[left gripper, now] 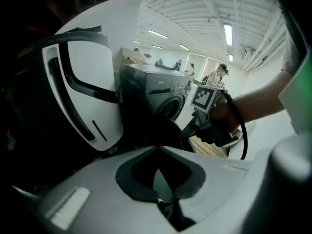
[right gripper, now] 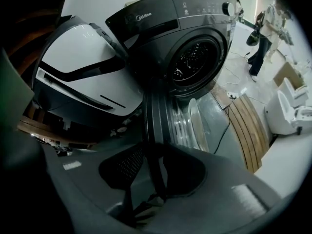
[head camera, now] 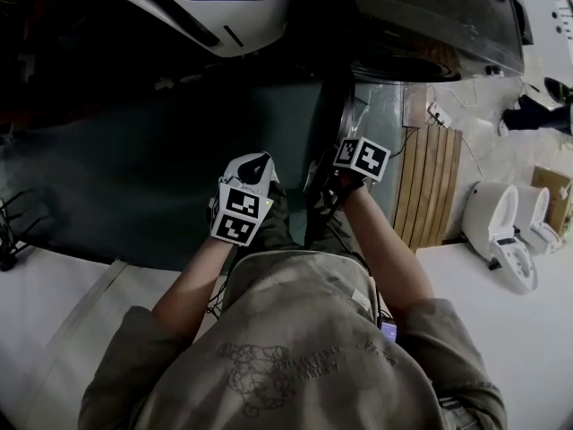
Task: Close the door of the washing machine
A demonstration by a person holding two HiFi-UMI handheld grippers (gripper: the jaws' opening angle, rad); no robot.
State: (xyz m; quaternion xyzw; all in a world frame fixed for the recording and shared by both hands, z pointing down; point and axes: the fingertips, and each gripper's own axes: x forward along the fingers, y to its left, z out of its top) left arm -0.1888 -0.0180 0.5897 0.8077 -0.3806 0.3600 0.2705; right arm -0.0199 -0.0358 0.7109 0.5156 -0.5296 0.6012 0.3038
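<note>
Closing step is just starting, by my read. Right gripper (right gripper: 153, 147) has its jaws clamped on the rim of the door (right gripper: 157, 111), which runs edge-on straight out from between them, its glass bowl (right gripper: 195, 123) bulging just to the right of the jaws. The door stands swung wide open, not near its seat. The washing machine (right gripper: 195, 23) sits beyond the jaws and a bit up-right, drum opening (right gripper: 195, 60) facing the gripper and fully uncovered. Left gripper (left gripper: 157, 152) has its jaws closed together with nothing between them. It hangs to the left of the right gripper, apart from the door and doing no work. A white appliance (right gripper: 80, 67) stands left of the machine, clear of the door's path as far as I can tell. The next move calls for swinging the rim in an arc toward the drum opening, following the hinge, then a firm push so it latches. The jaws likely need to come off the rim before it seats.
</note>
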